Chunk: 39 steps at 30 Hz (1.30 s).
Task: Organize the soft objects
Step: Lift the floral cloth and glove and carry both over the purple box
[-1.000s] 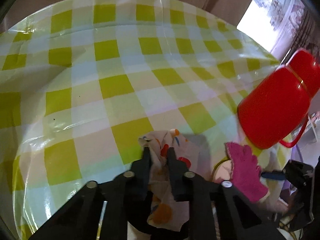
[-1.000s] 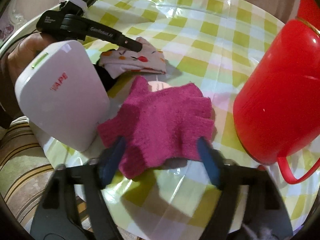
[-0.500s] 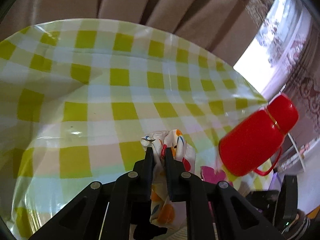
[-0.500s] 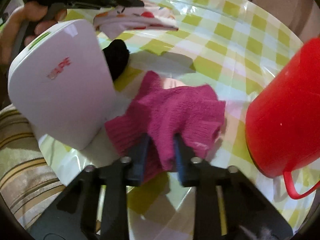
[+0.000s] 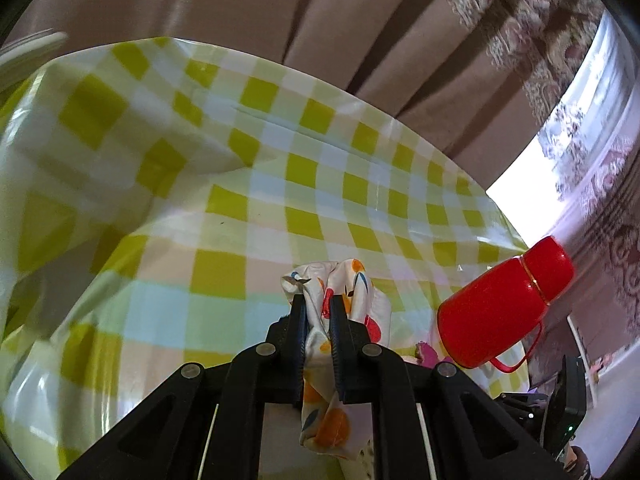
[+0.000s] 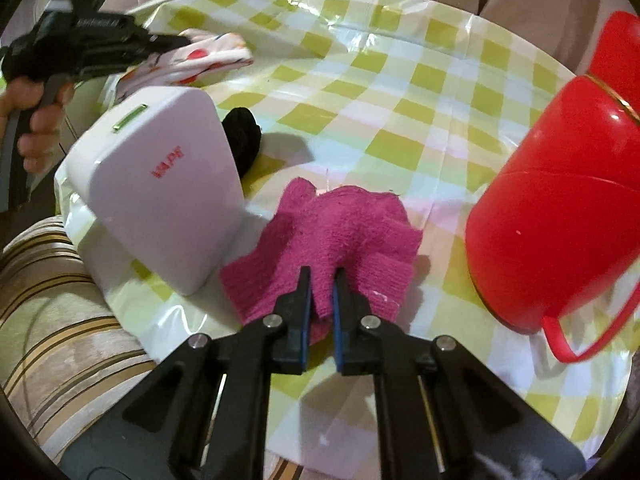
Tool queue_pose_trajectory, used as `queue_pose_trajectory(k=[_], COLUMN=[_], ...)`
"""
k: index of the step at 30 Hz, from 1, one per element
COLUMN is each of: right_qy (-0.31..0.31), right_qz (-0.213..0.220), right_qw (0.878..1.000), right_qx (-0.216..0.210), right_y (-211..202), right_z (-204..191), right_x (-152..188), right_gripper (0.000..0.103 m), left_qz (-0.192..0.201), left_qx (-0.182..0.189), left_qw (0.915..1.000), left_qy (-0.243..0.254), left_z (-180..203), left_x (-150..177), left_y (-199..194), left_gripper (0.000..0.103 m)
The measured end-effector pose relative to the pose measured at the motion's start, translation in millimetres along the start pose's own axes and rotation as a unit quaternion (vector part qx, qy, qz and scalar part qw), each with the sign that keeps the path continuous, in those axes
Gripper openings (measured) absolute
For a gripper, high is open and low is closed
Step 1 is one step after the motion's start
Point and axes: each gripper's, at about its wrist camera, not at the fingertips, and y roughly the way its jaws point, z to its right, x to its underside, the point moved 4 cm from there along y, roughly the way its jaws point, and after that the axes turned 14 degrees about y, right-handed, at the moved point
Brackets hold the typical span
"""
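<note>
While the left claw (image 5: pixel 318 300) pinches a white cloth printed with orange and red shapes (image 5: pixel 344 284) clear of the green-and-white checked bench (image 5: pixel 224 208), the right claw (image 6: pixel 322 280) is clamped on a magenta knitted cloth (image 6: pixel 336 224) lying left of the red plastic flask (image 6: pixel 560 224). Further left of that flask stands a white box (image 6: pixel 160 200), a black bundle (image 6: pixel 242 140) just behind it.

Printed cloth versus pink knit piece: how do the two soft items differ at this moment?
The printed cloth is thin, white with orange and red motifs; the pink knit piece is thick and one colour. The printed cloth hangs lifted off the checked tablecloth in the left gripper; the pink knit piece mostly lies on it, bunched at the right gripper. Shared: each is pinched between shut jaws.
</note>
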Motion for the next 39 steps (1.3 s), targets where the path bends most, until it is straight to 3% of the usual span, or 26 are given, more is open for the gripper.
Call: queue_pose_trajectory(k=[14, 23, 32, 39], right_qy=[0.063, 0.082, 0.113, 0.136], right_qz=[0.038, 0.051, 0.050, 0.051], right_qw=[0.997, 0.995, 0.992, 0.988], right_qx=[-0.013, 0.008, 0.028, 0.046], right_y=[-61, -100, -136, -161], right_z=[24, 42, 66, 86], right_x=[11, 29, 64, 94], right_gripper=[0.011, 0.011, 0.011, 0.011], left_qz=[0.027, 0.043, 0.066, 0.067], left_qx=[-0.021, -0.020, -0.018, 0.006], left_qw=[0.9982, 0.9966, 0.9955, 0.9968], left_qy=[-0.049, -0.067, -0.065, -0.044], left_z=[-4, 2, 28, 69], left_x=[43, 63, 83, 96], left_y=[-50, -76, -119, -138], left_gripper=[0.012, 0.012, 0.012, 0.012])
